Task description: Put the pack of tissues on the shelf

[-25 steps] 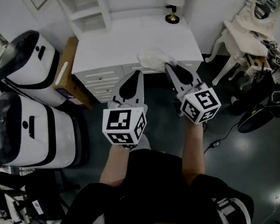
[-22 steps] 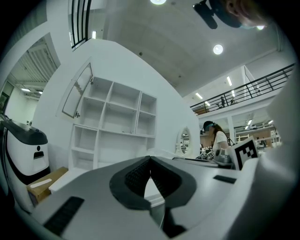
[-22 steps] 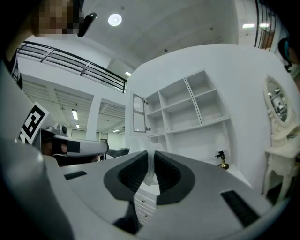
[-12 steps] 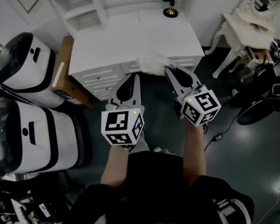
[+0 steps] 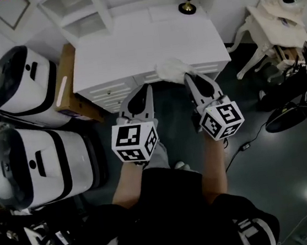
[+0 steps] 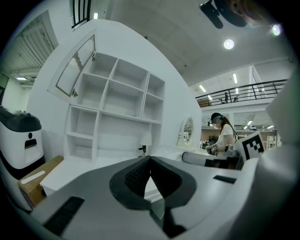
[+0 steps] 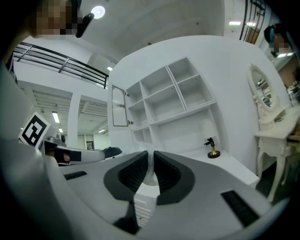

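The pack of tissues [image 5: 172,69] is a soft white plastic-wrapped bundle, pinched at its near edge by my right gripper [image 5: 187,76], which is shut on it. It hangs over the front edge of the white desk [image 5: 133,44]. In the right gripper view a thin fold of the pack's wrapper [image 7: 150,174] sits between the pads of that gripper [image 7: 151,157]. My left gripper [image 5: 148,87] is alongside at the left, shut and empty [image 6: 150,160]. The white shelf unit [image 5: 77,18] stands on the desk's far left, its compartments [image 7: 174,96] [image 6: 117,105] showing bare.
A small lamp [image 5: 186,7] stands at the desk's back right. A cardboard box [image 5: 65,80] and two white-and-black machines [image 5: 19,91] stand left of the desk. A white vanity with a mirror [image 5: 279,12] and cables are at the right. A person [image 6: 225,136] stands far off.
The desk and shelf have come nearer in the head view. Both grippers keep their pose, and the pack in the right one now reaches over the desk's front edge.
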